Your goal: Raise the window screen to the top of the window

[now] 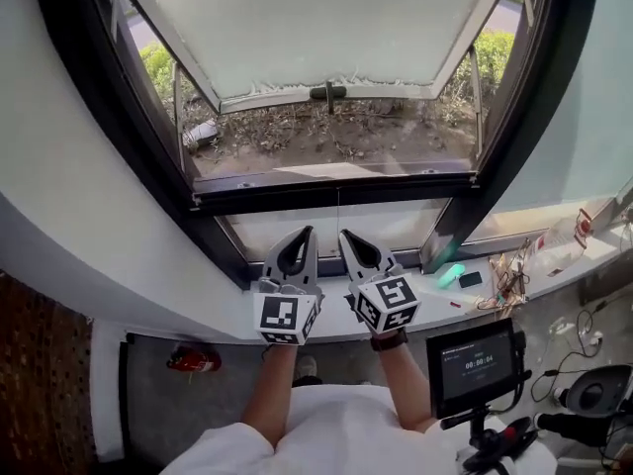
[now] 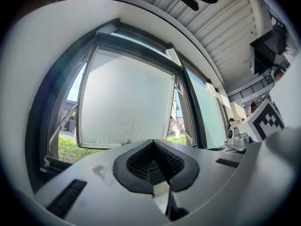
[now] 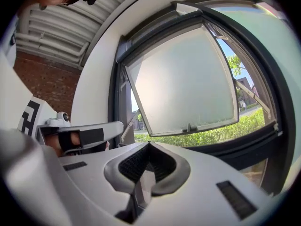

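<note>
The dark-framed window fills the head view. Its frosted sash is tilted outward, with a handle on its lower edge. A dark horizontal bar crosses the opening, and a thin cord hangs from its middle over the lower pane. My left gripper and right gripper are side by side just below that pane, pointing at it. Both are shut with nothing between the jaws. The left gripper view has its tips under the sash. The right gripper's tips also sit below the sash.
The white sill to the right carries a green item, a black phone, tangled cables and a plastic bottle. A small monitor on a stand is at my right hip. A red object lies on the floor at left.
</note>
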A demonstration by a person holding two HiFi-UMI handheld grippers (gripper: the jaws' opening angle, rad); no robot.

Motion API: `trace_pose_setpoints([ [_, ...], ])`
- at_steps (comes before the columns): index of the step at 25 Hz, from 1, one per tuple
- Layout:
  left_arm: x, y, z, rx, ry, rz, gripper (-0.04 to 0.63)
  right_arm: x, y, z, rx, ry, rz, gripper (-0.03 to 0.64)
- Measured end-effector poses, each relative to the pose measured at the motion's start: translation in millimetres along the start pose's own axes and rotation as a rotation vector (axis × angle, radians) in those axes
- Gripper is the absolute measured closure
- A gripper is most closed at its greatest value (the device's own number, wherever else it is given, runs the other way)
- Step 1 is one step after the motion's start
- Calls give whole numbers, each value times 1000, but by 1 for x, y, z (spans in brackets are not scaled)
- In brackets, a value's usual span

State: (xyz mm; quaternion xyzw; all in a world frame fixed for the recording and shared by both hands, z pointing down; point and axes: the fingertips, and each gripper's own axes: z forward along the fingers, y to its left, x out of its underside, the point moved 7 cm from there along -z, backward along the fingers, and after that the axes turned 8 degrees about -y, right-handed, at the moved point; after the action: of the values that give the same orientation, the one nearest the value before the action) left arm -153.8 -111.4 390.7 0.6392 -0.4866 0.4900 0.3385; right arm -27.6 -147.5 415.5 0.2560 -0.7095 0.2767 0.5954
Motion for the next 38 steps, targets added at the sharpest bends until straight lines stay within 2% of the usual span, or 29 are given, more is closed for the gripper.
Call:
trace_pose_setpoints([
  [4, 11, 35, 34, 64, -18, -19, 595, -6, -11, 34, 73, -31, -46, 614],
  [7, 23, 53, 51, 103, -15, -49, 595, 3, -20, 49, 125, -14, -21, 614],
  [10, 48, 58, 62, 108, 24, -80, 595, 16, -27, 53, 129, 16, -24, 614],
  [12, 60, 56, 68, 115, 58, -66, 595, 19, -35, 58, 132, 25, -22, 614],
  [16, 68, 46, 85, 161, 132, 99, 595, 12, -55, 66, 125, 8, -21, 614],
  [21, 99, 49, 102, 203, 316, 435, 595, 24, -74, 69, 114, 30, 15, 614],
  [24, 111, 47, 113, 236, 411, 587, 595, 29, -85, 68, 114, 47, 31, 614],
  [27, 123, 43, 120, 259, 464, 680, 591, 35, -95, 68, 111, 60, 45, 614],
  [29, 132, 39, 122, 282, 494, 725, 535, 39, -99, 66, 116, 70, 51, 614],
  [34, 152, 38, 127, 324, 585, 891, 466, 52, -116, 63, 159, 105, 69, 614],
  [38, 159, 36, 130, 331, 631, 1000, 460, 59, -129, 60, 181, 119, 92, 614],
])
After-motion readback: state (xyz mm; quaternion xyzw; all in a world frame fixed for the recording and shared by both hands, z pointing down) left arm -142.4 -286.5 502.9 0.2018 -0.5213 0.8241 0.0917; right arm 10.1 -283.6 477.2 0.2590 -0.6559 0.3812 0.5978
